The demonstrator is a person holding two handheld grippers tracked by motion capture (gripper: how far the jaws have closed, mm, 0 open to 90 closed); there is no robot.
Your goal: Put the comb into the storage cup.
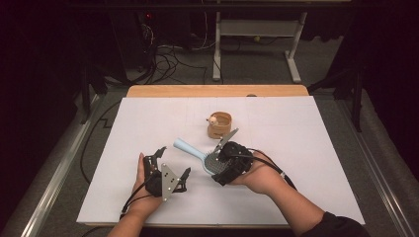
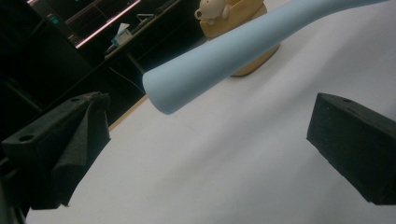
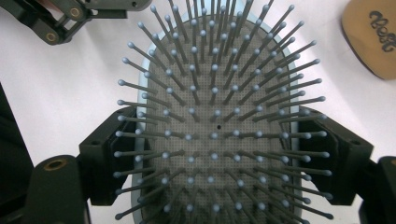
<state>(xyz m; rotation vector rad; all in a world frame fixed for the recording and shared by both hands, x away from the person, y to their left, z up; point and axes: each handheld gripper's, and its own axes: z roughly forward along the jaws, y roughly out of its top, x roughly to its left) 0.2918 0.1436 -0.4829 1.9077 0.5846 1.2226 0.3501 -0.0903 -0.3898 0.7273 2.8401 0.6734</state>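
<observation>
A small round tan wooden tub [image 1: 220,125] stands on the white sheet covering the bench [image 1: 148,123], with a little cream toy figure [image 1: 212,119] peeping over its rim on the side away from the right hand-held gripper; what else the tub holds I cannot tell; in the right gripper view its base edge bears dark lettering.

Beyond the tub the white sheet lies bare up to the bench's bare wooden far edge [image 1: 217,91]; to either side of the tub the sheet is open out to its borders.

The pale blue plastic hairbrush with grey ball-tipped bristles [image 3: 215,121] lies just on the person's side of the tub, apart from it, its handle [image 1: 188,148] pointing away from the right hand-held gripper [image 1: 223,157]; that gripper's jaws are clamped on the two sides of the brush head, bristles toward its camera.

The left hand-held gripper [image 1: 170,163] sits beside the handle's free end, jaws spread wide, the handle [image 2: 219,60] ahead of them and touching neither.
</observation>
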